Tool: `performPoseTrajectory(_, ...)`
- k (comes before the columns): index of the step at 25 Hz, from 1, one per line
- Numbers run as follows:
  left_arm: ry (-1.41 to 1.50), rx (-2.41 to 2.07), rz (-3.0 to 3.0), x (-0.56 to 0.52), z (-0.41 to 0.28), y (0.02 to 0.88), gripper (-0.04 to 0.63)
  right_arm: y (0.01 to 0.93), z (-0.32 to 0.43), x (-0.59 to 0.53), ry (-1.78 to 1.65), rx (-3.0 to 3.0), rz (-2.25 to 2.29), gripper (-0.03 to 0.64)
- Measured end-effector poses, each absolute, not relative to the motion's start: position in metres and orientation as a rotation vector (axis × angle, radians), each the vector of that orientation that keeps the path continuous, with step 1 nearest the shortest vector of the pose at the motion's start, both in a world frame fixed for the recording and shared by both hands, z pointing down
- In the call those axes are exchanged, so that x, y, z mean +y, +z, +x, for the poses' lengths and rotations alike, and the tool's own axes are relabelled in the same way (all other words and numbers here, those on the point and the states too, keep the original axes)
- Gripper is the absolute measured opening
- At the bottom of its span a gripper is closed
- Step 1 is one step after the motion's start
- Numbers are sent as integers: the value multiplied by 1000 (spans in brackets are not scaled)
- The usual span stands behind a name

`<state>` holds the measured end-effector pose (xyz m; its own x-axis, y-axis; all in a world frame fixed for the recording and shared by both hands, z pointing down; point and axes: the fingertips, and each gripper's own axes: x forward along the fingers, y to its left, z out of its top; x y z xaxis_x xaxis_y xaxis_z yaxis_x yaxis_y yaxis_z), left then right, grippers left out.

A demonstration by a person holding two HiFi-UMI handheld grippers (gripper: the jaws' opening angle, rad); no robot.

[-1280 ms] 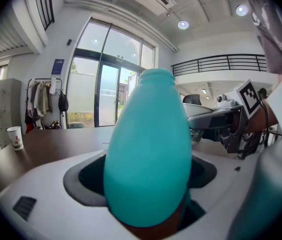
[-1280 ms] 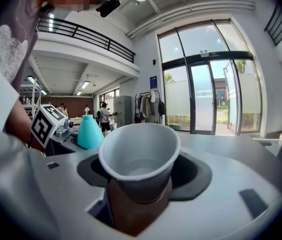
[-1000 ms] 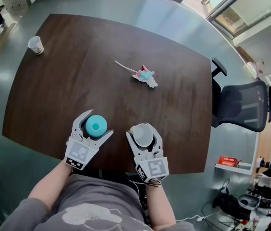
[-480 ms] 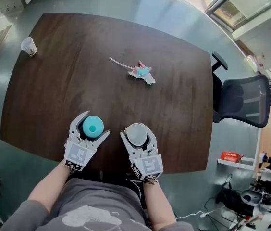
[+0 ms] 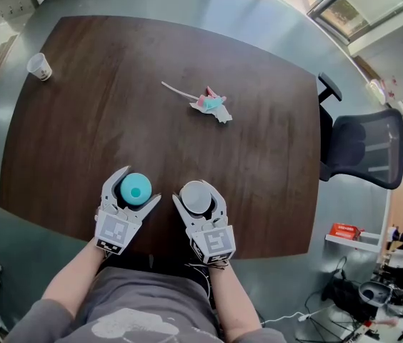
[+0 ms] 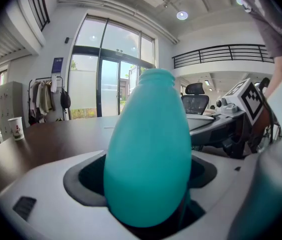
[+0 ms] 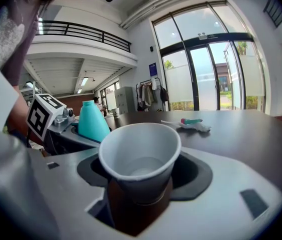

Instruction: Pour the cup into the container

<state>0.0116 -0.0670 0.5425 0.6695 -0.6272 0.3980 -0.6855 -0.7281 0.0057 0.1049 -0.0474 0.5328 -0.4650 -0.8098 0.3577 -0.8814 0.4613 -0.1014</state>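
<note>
The dark wooden table (image 5: 80,120) fills most of the head view, with a black mesh office chair (image 5: 366,148) off its right side. Both grippers hover side by side at the table's near edge. The person's bare forearms reach forward from grey sleeves, roughly parallel, palms behind the marker cubes.

The left gripper (image 5: 136,187) is clamped on the teal container (image 6: 148,154), which stands upright between its jaws with the narrow open neck on top. Just to its right, the right gripper (image 5: 197,196) is closed around the white paper cup (image 7: 140,156), held mouth up and leaning slightly.

Crumpled litter (image 5: 212,104) lies mid-table, well beyond both. A second paper cup (image 5: 38,66) stands at the far left corner; its print is too small to read. Each cube shows a black-and-white square marker (image 5: 216,243).
</note>
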Motion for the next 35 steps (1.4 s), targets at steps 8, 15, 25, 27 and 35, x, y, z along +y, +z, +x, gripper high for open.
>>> performPoseTrajectory(8, 526, -1097, 2719, -69, 10, 543, 431, 540, 99, -48, 376, -2459, 1413, 288)
performPoseTrajectory(15, 498, -1112, 2671, -72, 6, 546, 431, 543, 96, -47, 368, -2463, 1403, 288)
performPoseTrajectory(25, 527, -1089, 2646, -71, 6, 549, 431, 544, 92, -44, 357, -2472, 1381, 291)
performPoseTrajectory(27, 522, -1086, 2646, -71, 6, 548, 431, 544, 92, -44, 362, -2465, 1379, 297)
performPoseTrajectory(35, 466, -1113, 2663, -69, 3, 544, 433, 549, 85, -45, 366, -2453, 1355, 404)
